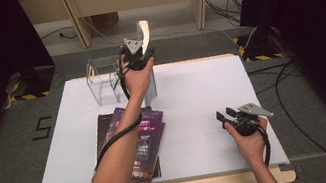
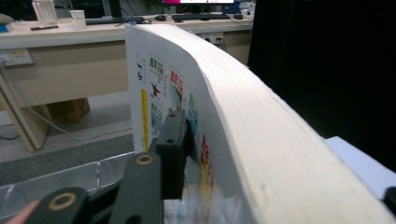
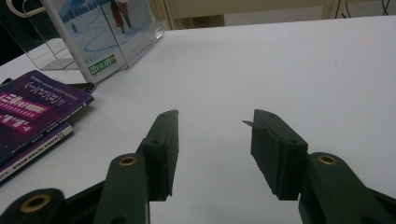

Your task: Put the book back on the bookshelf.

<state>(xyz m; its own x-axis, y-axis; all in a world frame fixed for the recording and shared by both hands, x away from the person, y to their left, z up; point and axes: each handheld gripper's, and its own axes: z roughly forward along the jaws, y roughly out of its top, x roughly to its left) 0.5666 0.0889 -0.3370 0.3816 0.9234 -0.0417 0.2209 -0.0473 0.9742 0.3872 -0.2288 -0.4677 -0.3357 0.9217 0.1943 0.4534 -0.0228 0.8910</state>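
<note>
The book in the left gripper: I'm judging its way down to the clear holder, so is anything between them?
Nothing visible blocks it. The left gripper holds the book raised, just right of the clear holder, whose open top looks free. One magazine already stands in it.

A clear acrylic stand stood at the far left of the white worktop. Purple magazines lay stacked near its front left edge.
</note>
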